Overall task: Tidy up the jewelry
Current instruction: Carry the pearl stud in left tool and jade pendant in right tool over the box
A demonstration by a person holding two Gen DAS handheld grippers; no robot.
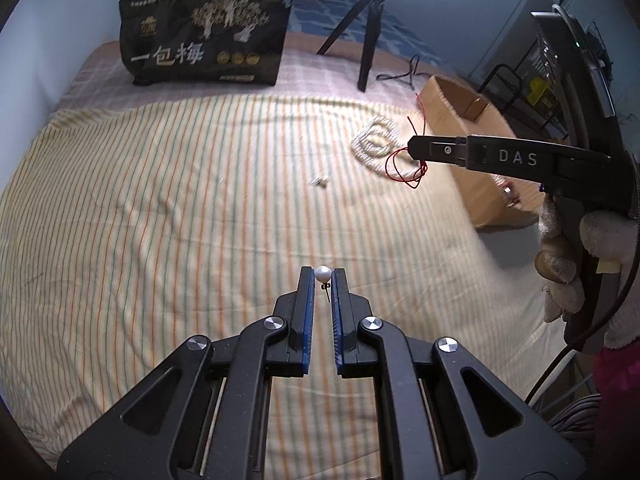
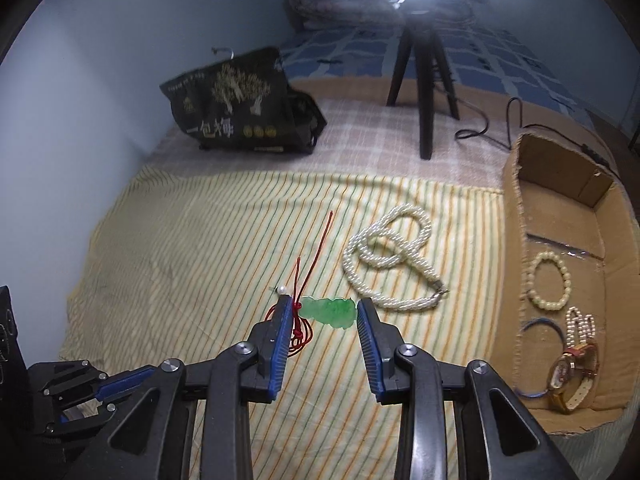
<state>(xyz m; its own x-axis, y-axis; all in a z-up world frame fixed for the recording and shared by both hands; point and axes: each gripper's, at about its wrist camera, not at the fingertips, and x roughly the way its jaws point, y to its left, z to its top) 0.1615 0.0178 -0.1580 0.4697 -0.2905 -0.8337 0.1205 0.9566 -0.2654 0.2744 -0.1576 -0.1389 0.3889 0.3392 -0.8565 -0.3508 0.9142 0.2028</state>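
Observation:
My left gripper (image 1: 322, 278) is shut on a pearl stud earring (image 1: 322, 274), held at the fingertips above the striped sheet. My right gripper (image 2: 323, 310) is closed on a green jade pendant (image 2: 330, 310); its red cord (image 2: 301, 320) hangs by the left finger. From the left wrist view the right gripper (image 1: 416, 148) hangs over the pearl necklace (image 1: 376, 144) with the red cord (image 1: 404, 166) dangling. The pearl necklace (image 2: 394, 258) lies coiled on the sheet beside the cardboard box (image 2: 516, 200). A second small earring (image 1: 321, 181) lies on the sheet.
The box holds a bead bracelet (image 2: 548, 280), a blue bangle (image 2: 538, 324), a small pearl piece (image 2: 580, 322) and a watch (image 2: 572, 372). A black printed bag (image 1: 204, 36) and a tripod (image 1: 368, 32) stand at the back. The striped sheet (image 1: 160, 200) covers the bed.

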